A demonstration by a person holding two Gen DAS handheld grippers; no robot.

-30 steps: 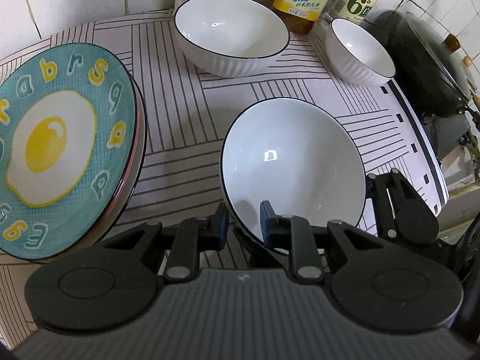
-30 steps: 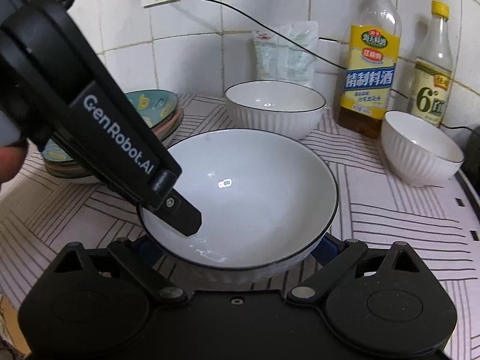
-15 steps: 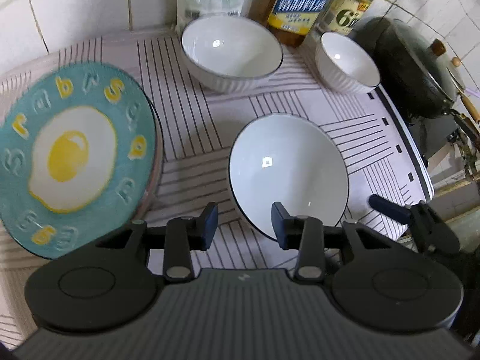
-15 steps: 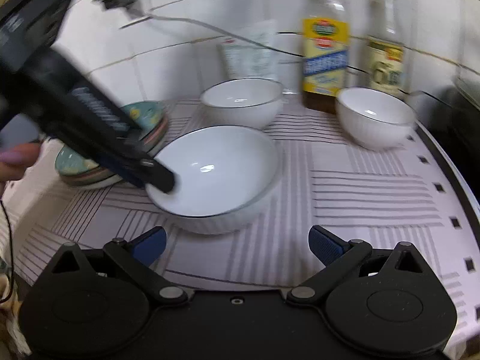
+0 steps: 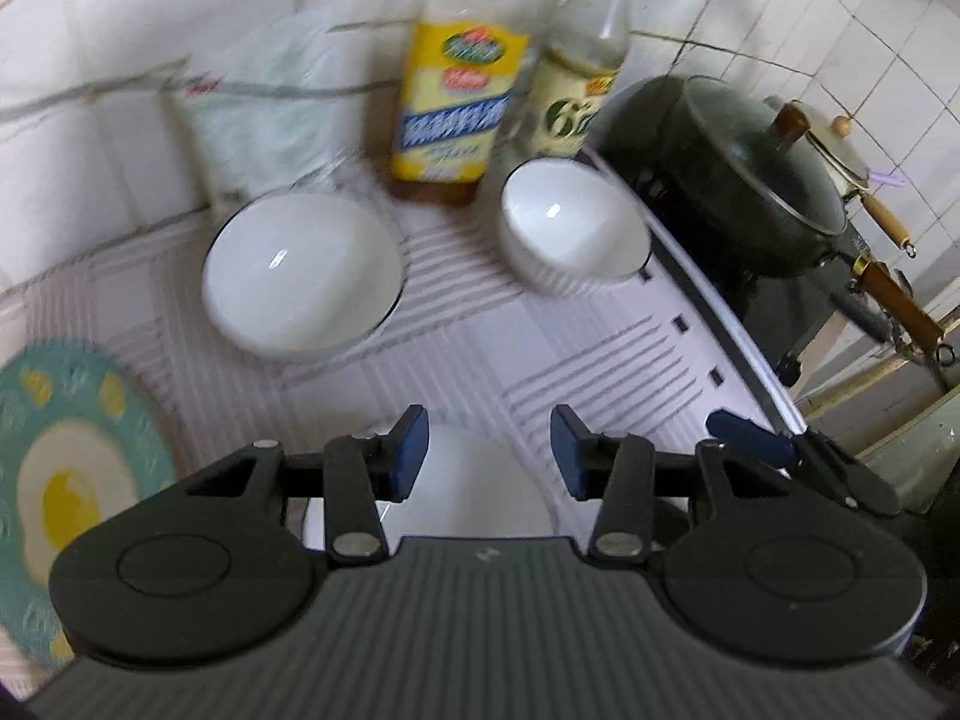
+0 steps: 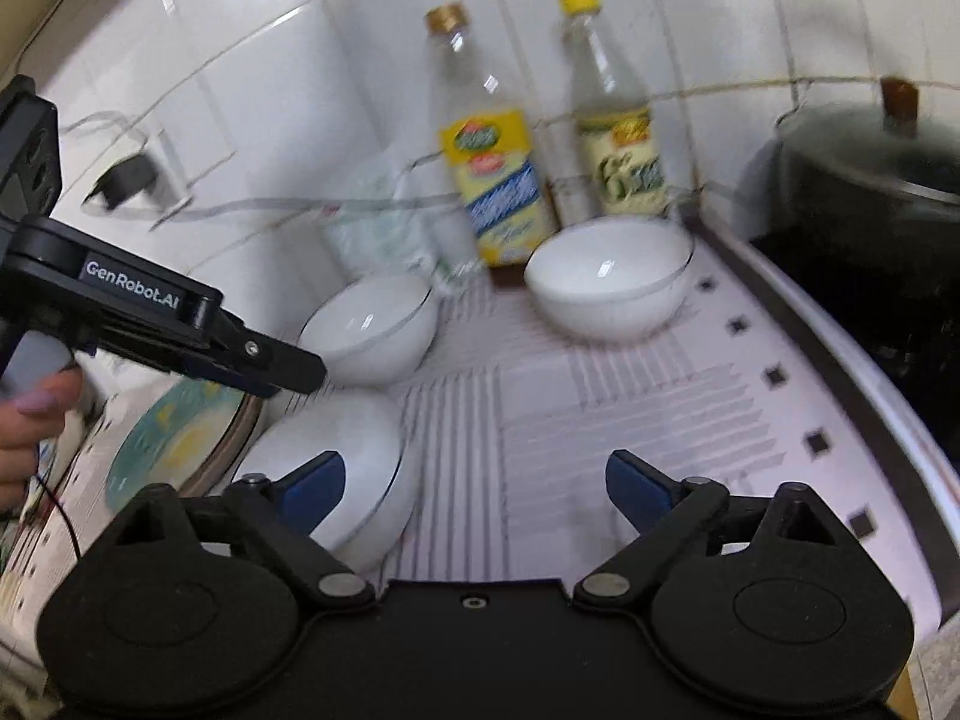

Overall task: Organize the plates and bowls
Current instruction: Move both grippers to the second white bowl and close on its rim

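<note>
Left gripper (image 5: 489, 450): jaws part open and just been opening, nothing between the blue pads (image 5: 408, 450); it hangs above the near rim of the wide white bowl (image 5: 474, 492), clear of it. In the right wrist view it (image 6: 312, 375) reaches in from the left, held by a hand (image 6: 30, 420).
Right gripper (image 6: 474, 486): jaws spread wide, just narrowed a little, holding nothing; its left pad (image 6: 312, 489) shows in front of the wide white bowl (image 6: 336, 468), and whether they touch cannot be told.
Wide white bowl: sits on the striped mat (image 5: 540, 348), nearest both cameras, just right of the plate stack.
Plate stack: teal fried-egg plate (image 5: 66, 468) on top, at the mat's left edge; in the right wrist view it (image 6: 180, 438) lies under the left gripper's fingers.
Second bowl: a ribbed white bowl with a dark rim (image 5: 300, 282) stands upright further back, near the wall, apart from the wide one.
Small bowl: a smaller white bowl (image 5: 570, 228) stands at the back right, just in front of the bottles and near the mat's edge.
Bottles: a yellow-label bottle (image 5: 456, 114) and a yellow-capped bottle (image 5: 576, 102) stand against the tiled wall (image 5: 120, 12), close behind the bowls.
Bag: a pale plastic packet (image 5: 270, 108) leans on the wall behind the second bowl.
Stove side: a dark lidded pan (image 5: 750, 180) sits right of the mat, with a wooden-handled pot (image 5: 840, 144) behind it.
Wall socket: a black plug (image 6: 126, 180) with a cable trailing along the tiles.
Sharpness: both views are motion-blurred, so labels are unreadable.
</note>
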